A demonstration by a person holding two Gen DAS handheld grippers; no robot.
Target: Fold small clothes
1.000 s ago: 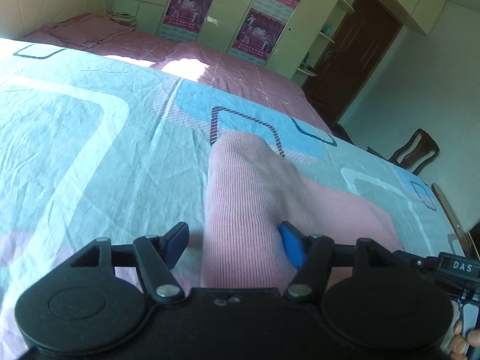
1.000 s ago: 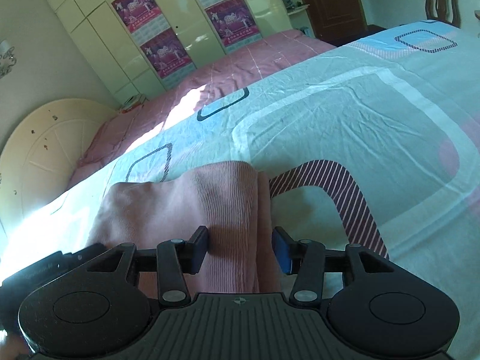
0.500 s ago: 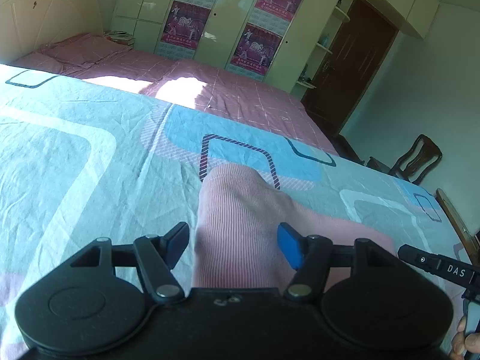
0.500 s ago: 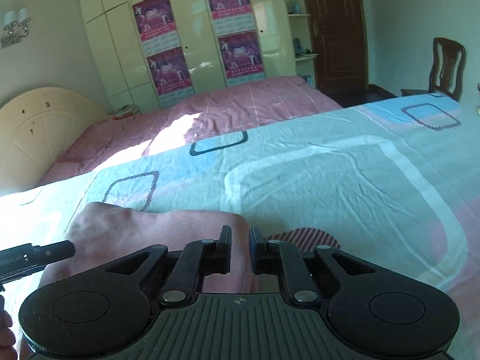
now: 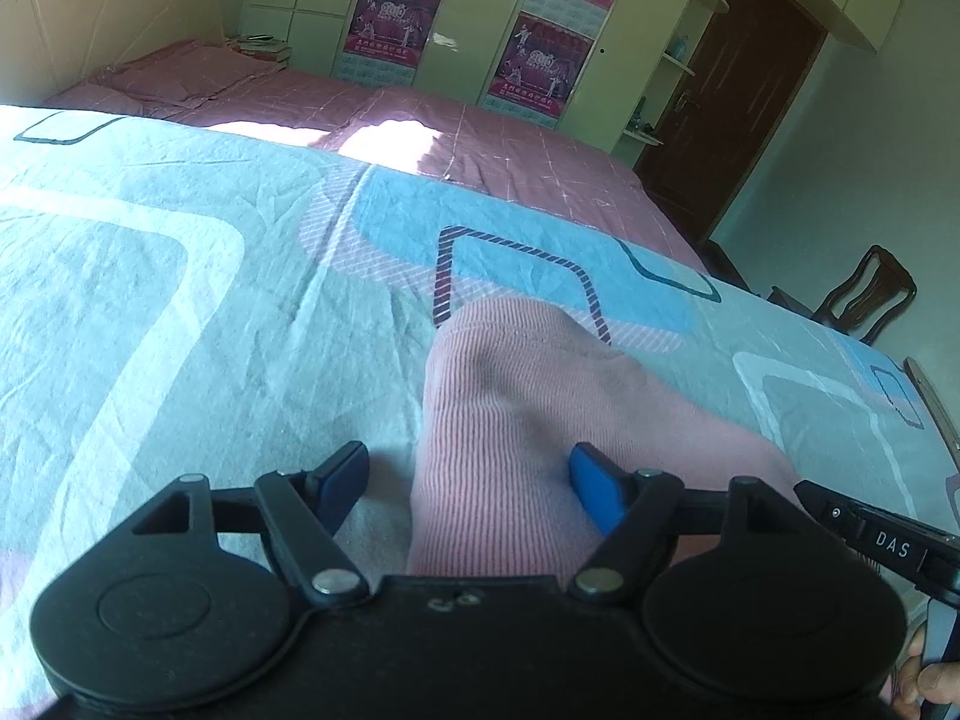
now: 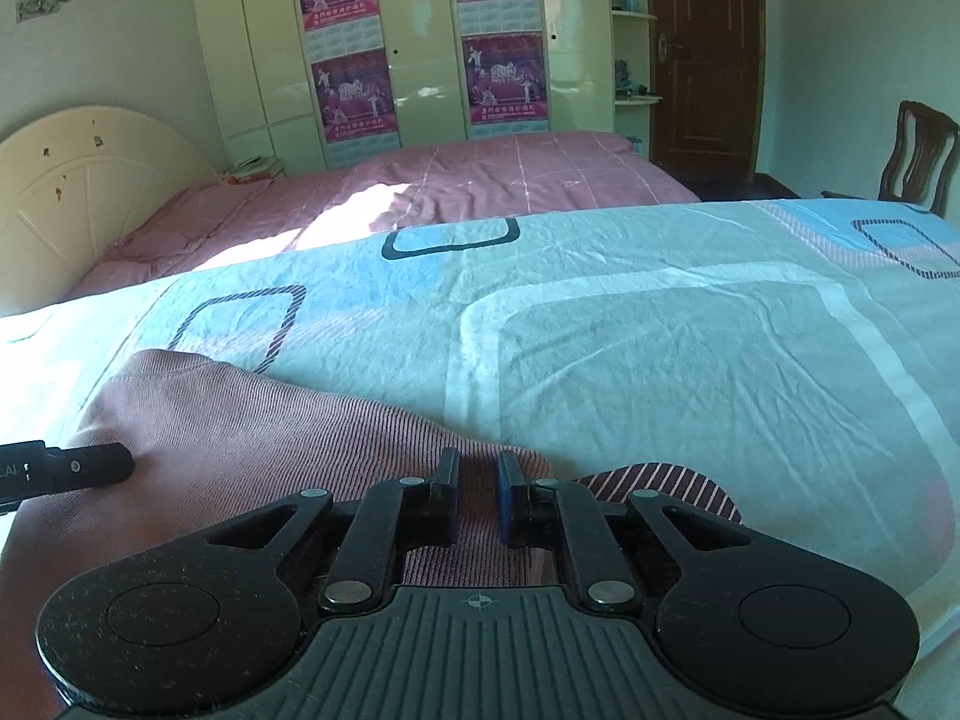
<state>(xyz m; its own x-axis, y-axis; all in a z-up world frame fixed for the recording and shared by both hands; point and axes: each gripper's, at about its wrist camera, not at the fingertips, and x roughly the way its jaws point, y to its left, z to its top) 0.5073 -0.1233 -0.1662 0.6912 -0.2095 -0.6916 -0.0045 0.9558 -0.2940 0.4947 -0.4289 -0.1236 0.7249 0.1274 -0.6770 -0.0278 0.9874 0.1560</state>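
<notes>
open bedsheet (image 6: 660,360) beyond, pink garment (image 5: 510,420) ahead

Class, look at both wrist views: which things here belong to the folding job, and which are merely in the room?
Part of the job:
pink ribbed garment
left gripper, open, garment between its fingers
right gripper, closed on the garment's edge
patterned bedsheet, the work surface

Merely in the room:
pink bed
wardrobe posters
wooden chair
brown door

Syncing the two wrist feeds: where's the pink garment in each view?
Left wrist: the pink garment sits lower centre, running from mid-frame down between the open left gripper.
Right wrist: it fills the lower left, its edge pinched in the right gripper.
Shared landmark: the purple posters on the wardrobe doors.
</notes>
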